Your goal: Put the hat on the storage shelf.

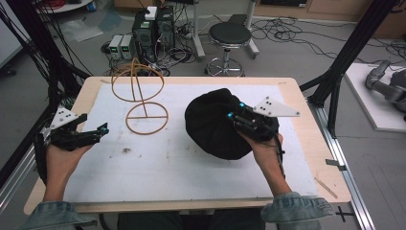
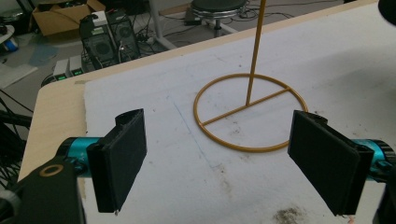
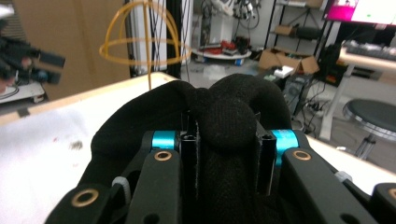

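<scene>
Even indoor light, soft shadows; right gripper view background slightly blurred

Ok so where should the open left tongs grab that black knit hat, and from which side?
Probably the hat's near-left edge, coming in low from the left tongs' side. The right tongs already pinch a fold on its right, and the soft knit bunches easily between jaws.

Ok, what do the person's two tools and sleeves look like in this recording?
Both the left tool and the right tool are black, with turquoise collars behind flat black rectangular jaws and brass-coloured rivets on the linkage. Each carries a grey three-cornered plate with dark dots on top. A black cable trails from the right tool. The person wears blue denim sleeves.
</scene>
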A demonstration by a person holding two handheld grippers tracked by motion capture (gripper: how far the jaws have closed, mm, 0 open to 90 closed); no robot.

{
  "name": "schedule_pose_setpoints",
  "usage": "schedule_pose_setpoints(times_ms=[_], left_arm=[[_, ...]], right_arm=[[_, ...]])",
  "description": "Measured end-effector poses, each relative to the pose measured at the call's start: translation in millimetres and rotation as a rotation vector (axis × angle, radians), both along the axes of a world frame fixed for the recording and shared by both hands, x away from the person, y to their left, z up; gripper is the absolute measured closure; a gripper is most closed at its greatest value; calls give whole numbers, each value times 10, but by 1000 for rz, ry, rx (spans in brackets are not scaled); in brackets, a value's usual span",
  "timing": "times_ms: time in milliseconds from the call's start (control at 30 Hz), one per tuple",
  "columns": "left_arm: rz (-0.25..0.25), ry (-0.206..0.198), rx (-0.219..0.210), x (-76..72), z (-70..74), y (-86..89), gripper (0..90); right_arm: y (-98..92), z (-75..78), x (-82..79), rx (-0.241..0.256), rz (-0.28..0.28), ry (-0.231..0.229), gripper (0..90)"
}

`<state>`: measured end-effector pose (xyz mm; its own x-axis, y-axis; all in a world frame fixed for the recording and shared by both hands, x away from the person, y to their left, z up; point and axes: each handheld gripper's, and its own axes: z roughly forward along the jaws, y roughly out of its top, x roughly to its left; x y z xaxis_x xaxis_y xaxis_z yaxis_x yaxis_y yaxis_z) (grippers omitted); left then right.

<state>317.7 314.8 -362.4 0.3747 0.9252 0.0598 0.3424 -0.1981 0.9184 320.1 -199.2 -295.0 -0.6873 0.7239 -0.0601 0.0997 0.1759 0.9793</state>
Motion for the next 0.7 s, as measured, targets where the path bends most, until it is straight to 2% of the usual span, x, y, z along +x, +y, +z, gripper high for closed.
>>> schedule_pose_setpoints(times_ms=[200,233,300,400,533,700], left_arm=[[0,-1,0,-1,4,7,200],[0,-1,-3,-3,5,5,199],[-1,-1,-1,-2,7,7,199],[-4,-2,-2,-1,6,6,199],[-3,-3,-4,-2,8,6,199],[0,-3,-1,-4,12,15,199]], right_arm=[[6,189,69,22,-4,-15,724],[18,265,103,26,-3,-29,724],[22,292,110,28,-5,-25,723],[56,440,190,31,5,-46,723],[86,529,248,38,8,-45,723],[173,680,319,47,16,-72,723]])
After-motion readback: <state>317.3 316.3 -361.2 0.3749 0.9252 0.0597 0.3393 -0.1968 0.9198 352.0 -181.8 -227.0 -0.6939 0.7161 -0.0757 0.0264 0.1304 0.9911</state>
